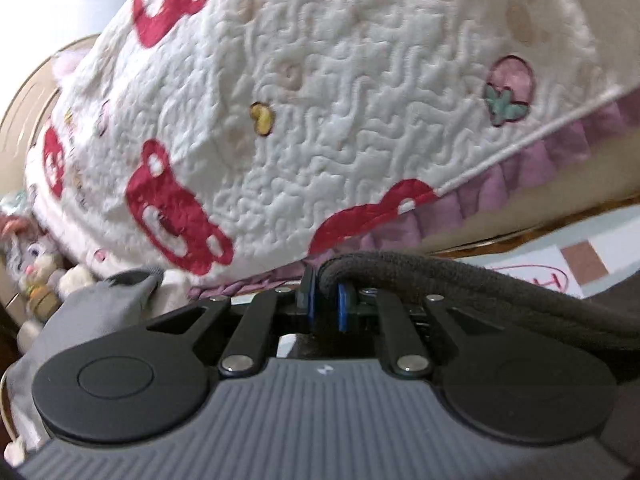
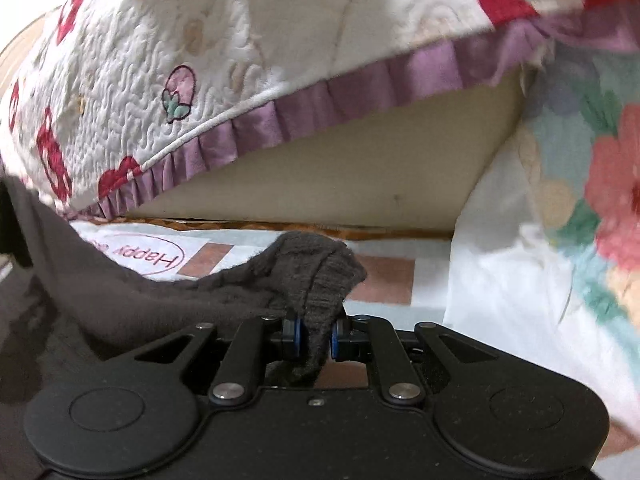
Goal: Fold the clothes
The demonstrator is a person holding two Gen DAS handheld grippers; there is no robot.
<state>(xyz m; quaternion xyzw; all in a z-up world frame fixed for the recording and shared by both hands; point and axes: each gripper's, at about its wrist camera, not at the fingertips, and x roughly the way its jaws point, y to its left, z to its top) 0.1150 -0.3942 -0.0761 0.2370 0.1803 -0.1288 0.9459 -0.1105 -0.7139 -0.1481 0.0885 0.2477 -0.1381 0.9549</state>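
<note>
A: What lies past the fingers?

B: Left of the left gripper [image 1: 326, 304], a heap of soft toys [image 1: 40, 276], blurred, and a grey cloth [image 1: 120, 292] just beside the fingers. Ahead and above is a white quilted cover [image 1: 320, 100] with red bear shapes, a pink strawberry and a purple ruffle [image 1: 520, 168] along its edge. Below the ruffle comes a plain cream mattress side [image 2: 340, 168], then a pale mat [image 2: 248, 248] with brown squares. Right of the right gripper [image 2: 318, 332] hangs a flowered fabric [image 2: 592, 200].

A: Any writing?

B: On the mat, a pink oval holds "Happy", upside down; the rest is hidden.

A: And the garment?

B: Both grippers are clenched on the dark knit garment [image 2: 312, 272]: the left fingers pinch a rolled hem, the right ones a bunched corner poking up ahead. It sags between them.
</note>
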